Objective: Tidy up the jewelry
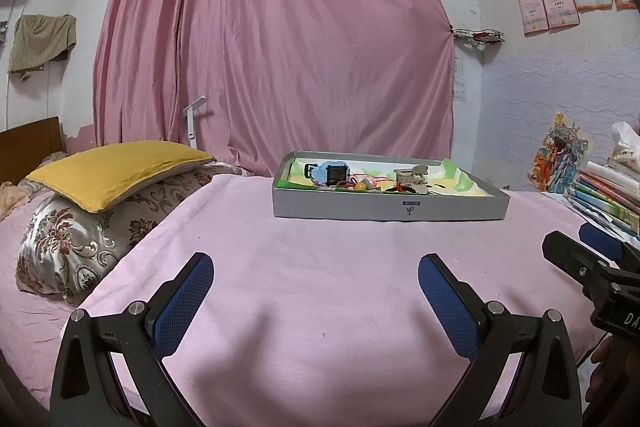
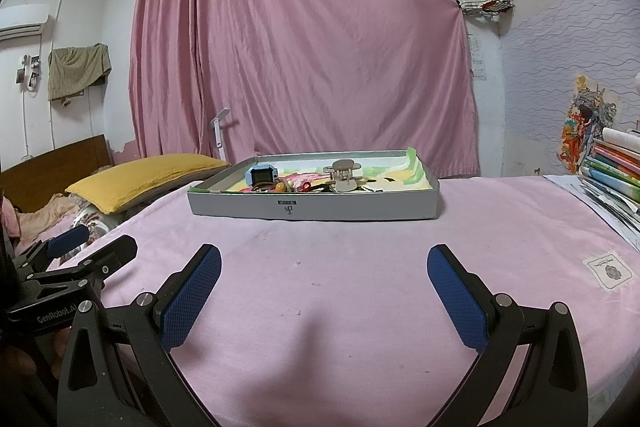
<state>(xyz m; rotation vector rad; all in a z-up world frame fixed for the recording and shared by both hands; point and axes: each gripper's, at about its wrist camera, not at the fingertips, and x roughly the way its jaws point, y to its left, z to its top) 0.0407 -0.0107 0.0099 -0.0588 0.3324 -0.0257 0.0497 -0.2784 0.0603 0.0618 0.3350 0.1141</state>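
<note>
Both wide open, left gripper point(image 1: 316, 277), right gripper point(image 2: 324, 267), holding nothing

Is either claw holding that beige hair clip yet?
No, the beige plastic hair clip lies inside the shallow grey cardboard box, and both claws stand open and empty.

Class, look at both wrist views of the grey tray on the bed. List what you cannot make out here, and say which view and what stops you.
- Small items between the blue watch and beige hair clip: too small and tangled in both views.
- Floor of the grey tray: near wall hides it, both views.
- Print on the tray's front label: too small.
- Right tool: cut off by the left view's edge.
- Book stack: cut off at the right edge.
</note>
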